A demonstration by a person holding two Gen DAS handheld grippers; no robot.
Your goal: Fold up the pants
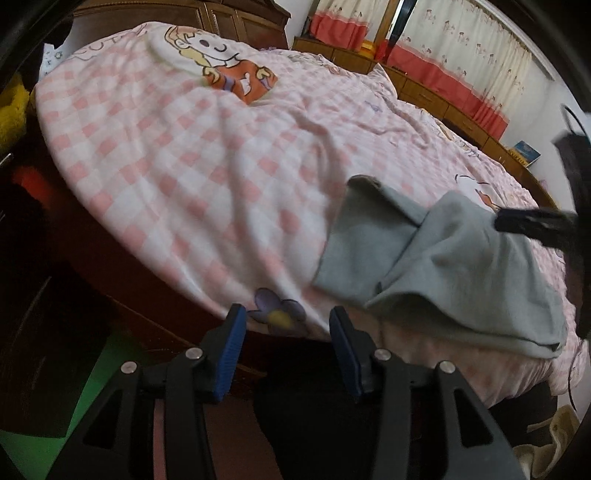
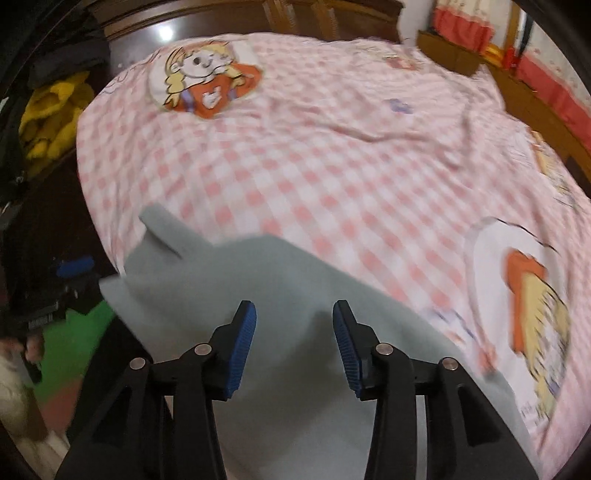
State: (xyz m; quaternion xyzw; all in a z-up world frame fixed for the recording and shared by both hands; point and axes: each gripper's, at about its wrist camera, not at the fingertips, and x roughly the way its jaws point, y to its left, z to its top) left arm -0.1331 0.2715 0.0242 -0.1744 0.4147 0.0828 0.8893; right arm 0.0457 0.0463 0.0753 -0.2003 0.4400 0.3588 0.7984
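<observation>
Though motion-blurred, grey pants (image 2: 258, 295) partly cropped

Pink-and-white checked bedspread (image 1: 166, 166) with cartoon girl print (image 2: 207, 85) covers the bed, wrinkled. Wooden cabinets (image 1: 236, 22) behind it, white curtains with red hem (image 1: 476, 55) at right. Yellow plush heap (image 2: 51, 118) at left, green floor mat (image 2: 74, 339) below.

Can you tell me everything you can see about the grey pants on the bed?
The grey pants are soft, plain light grey, like sweatpant cloth. They lie rumpled near the edge of the pink checked bedspread, partly folded over themselves, one open end gaping toward the left wrist camera. The left gripper is open beside them, not touching. The right gripper hangs open above them; whether it touches is unclear.
</observation>
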